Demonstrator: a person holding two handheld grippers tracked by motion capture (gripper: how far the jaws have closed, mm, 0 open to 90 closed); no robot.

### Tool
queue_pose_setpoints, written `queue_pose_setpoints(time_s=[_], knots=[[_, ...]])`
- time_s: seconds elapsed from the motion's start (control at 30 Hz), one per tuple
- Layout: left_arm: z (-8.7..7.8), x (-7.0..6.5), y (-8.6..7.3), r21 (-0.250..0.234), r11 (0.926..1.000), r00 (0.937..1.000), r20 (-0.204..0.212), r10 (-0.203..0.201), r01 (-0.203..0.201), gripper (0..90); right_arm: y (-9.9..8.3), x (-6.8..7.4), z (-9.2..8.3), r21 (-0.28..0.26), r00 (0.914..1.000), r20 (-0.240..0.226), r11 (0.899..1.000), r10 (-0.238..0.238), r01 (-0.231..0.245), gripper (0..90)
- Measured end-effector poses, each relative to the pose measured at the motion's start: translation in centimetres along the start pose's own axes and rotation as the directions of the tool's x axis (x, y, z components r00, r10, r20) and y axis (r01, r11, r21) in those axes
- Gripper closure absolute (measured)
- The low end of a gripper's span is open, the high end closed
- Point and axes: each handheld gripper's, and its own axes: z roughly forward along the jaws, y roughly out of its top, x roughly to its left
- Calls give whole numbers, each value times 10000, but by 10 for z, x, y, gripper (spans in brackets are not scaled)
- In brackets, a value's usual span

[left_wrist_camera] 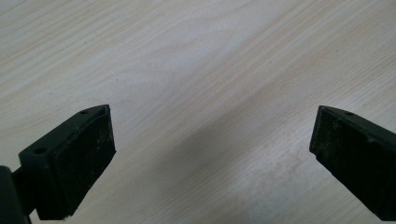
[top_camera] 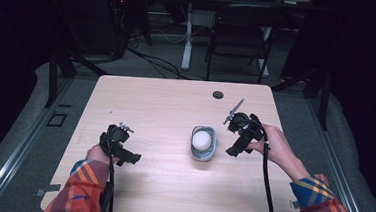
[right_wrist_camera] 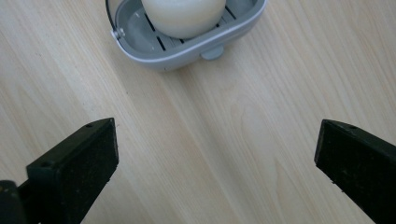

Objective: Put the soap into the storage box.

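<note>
A grey soap dish stands on the wooden table, right of its middle, with a round white soap lying in it. Just right of the dish a hand holds my right gripper, jaws wide open and empty. In the right gripper view the dish and soap lie ahead of the open right gripper, apart from its pads. My left gripper hovers low over the table's front left. In its own view my left gripper is open over bare wood.
A round cable hole sits near the table's far edge. Beyond the table stand a dark folding chair and a white desk leg. Cables trail from both grippers toward the front edge.
</note>
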Motion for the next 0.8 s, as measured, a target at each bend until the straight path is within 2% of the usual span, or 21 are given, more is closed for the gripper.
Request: queue_pose_setpoints(time_s=[0.33, 0.37, 0.47, 0.5, 0.57, 0.63, 0.7, 0.73, 0.8], knots=[[0, 0, 0, 41, 10000, 10000, 24, 22, -22, 0, -30, -2, 2, 219, 9992, 193, 9991, 346, -350, 0], [0, 0, 0, 34, 10000, 10000, 27, 28, -28, 0, -38, -1, 5, 156, 9984, 214, 9985, 515, -518, 0], [0, 0, 0, 35, 10000, 10000, 21, 15, -15, 0, -44, -1, 5, 369, 9987, 293, 9984, 415, -426, 0], [0, 0, 0, 64, 10000, 10000, 30, 5, -5, 0, -52, 1, 9, 307, 9981, 252, 9980, 554, -562, 0], [0, 0, 1, 61, 10000, 10000, 24, 16, -16, 0, -54, 2, 9, 426, 9981, 345, 9977, 518, -533, 0], [1, 0, 1, 66, 10000, 10000, 23, 2, -3, 0, -66, 4, 15, 557, 9977, 304, 9965, 609, -626, 0], [1, 0, 1, 62, 10000, 10000, 18, 16, -16, 0, -73, 6, 21, 454, 9971, 149, 9962, 743, -749, 0], [1, 0, 1, 64, 10000, 10000, 20, 25, -25, 0, -76, 7, 23, 751, 9980, 204, 9953, 604, -617, 0], [1, 0, 1, 49, 10000, 10000, 14, 20, -20, 0, -84, 10, 30, 779, 9977, 305, 9950, 599, -621, 0]])
